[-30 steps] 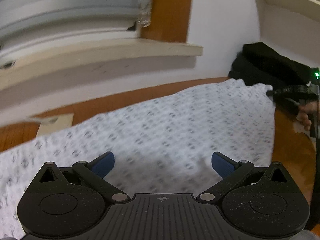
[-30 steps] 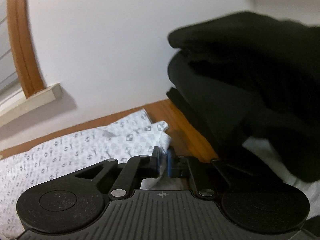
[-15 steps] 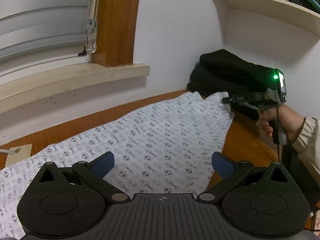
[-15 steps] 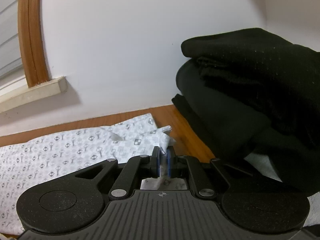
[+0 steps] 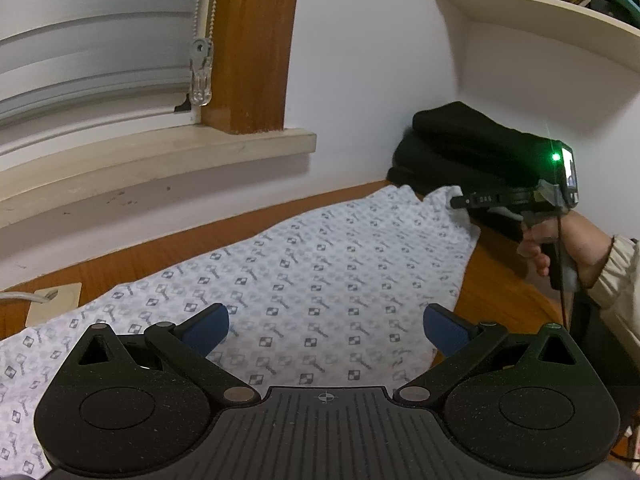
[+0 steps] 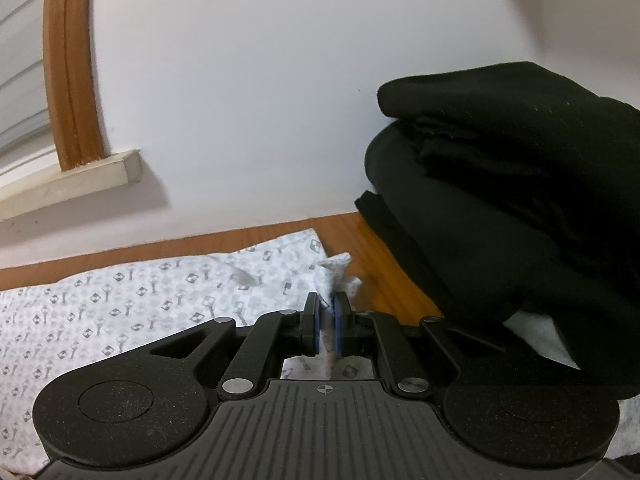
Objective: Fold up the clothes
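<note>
**Pinching one corner of the patterned cloth**

Your right tool [image 6: 327, 322] is clamped on the far corner of the white patterned cloth [image 5: 320, 280], lifting it slightly beside the stack of black clothes [image 6: 520, 200]. Your left tool [image 5: 326, 328] hangs over the near part of the cloth with its jaws wide apart and nothing between them. The cloth lies spread on the wooden table [image 5: 160, 248], below the window sill [image 5: 160, 156]. Your right hand [image 5: 568, 248] grips the tool's handle.
</note>
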Available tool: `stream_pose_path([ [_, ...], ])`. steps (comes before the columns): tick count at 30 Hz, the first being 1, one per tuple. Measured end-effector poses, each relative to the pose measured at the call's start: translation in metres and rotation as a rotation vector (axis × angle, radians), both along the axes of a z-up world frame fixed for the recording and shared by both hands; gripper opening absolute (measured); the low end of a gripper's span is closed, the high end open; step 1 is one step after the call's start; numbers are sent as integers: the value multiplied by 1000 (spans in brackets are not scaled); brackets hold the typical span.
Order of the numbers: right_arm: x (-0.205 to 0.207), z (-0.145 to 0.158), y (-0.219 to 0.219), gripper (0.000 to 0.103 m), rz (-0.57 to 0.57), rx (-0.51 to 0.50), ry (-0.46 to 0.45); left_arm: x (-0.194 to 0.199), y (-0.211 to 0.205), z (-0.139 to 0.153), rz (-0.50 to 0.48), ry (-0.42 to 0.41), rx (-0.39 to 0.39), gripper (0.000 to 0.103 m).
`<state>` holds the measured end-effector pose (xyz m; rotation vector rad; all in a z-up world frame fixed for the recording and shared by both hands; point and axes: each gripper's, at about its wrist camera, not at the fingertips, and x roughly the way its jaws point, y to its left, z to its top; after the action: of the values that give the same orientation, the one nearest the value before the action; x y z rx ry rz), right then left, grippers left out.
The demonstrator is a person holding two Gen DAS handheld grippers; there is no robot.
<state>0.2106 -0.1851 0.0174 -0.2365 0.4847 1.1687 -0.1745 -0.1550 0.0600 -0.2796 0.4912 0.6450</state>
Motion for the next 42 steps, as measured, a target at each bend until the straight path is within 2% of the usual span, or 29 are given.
stream_pose_path([
  [12, -15, 16, 7, 8, 16, 38, -17, -8, 0, 0, 10, 2, 1, 103],
  [18, -40, 38, 15, 7, 75, 83, -17, -17, 4, -2, 22, -3, 0, 103],
  [22, -79, 60, 28, 6, 166, 118, -20, -32, 15, -6, 58, -8, -17, 103],
  [25, -126, 79, 32, 6, 275, 143, -27, -52, 24, -4, 122, -13, -10, 103],
  [30, -229, 95, 28, 6, 573, 168, 11, -91, 37, 6, 221, -70, -13, 103],
  [32, -267, 85, 28, 6, 684, 137, 27, -104, 41, 11, 241, -85, -19, 103],
  [34, -299, 66, 30, 6, 760, 65, 28, -112, 43, 13, 255, -89, -20, 103],
  [37, -320, 44, 27, 6, 798, -8, 16, -116, 47, 12, 252, -91, -29, 101],
  [42, -330, 32, 18, 6, 815, -44, -64, -106, 65, 4, 193, -93, -105, 97],
])
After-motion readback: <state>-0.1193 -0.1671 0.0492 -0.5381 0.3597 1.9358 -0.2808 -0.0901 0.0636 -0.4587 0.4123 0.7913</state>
